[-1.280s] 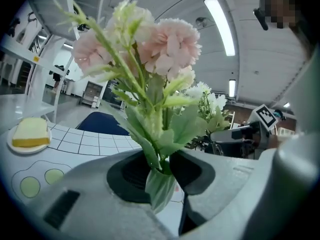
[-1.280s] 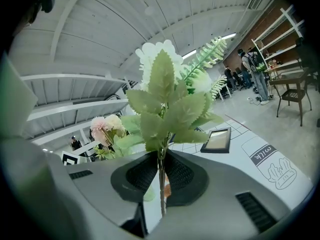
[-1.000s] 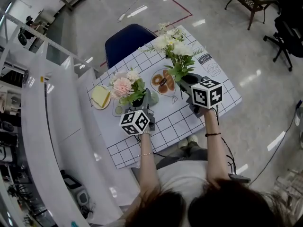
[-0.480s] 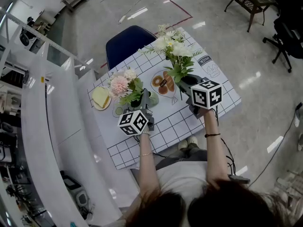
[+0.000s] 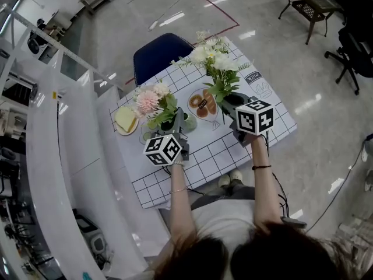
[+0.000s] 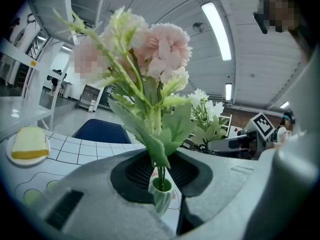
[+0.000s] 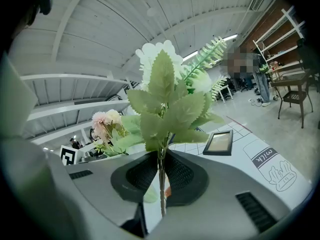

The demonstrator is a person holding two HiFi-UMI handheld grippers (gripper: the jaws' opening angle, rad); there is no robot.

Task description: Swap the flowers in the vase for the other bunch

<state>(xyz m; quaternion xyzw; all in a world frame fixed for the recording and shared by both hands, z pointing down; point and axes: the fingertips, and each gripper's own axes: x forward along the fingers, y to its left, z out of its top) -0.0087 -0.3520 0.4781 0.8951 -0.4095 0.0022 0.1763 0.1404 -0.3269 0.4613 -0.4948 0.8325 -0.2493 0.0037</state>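
The fingers of the left gripper (image 5: 176,123), having just closed, grip the small vase (image 6: 161,196) of pink flowers (image 6: 160,49) at the surface's (image 5: 221,150) left, while the right gripper (image 5: 232,105) pinches the white bunch (image 7: 165,89) by its thin stem, which may swivel or slip, and the squeezed vase may tip.

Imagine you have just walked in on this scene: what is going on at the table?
A person at the checked table works with a tool in each hand. The left tool has just been closing, and its jaws now grip the small green vase, which has the pink bunch in it. The right tool is shut on the stems of the white bunch, held upright. The swap is not yet done: the pink flowers are in the vase and the white ones are outside it.
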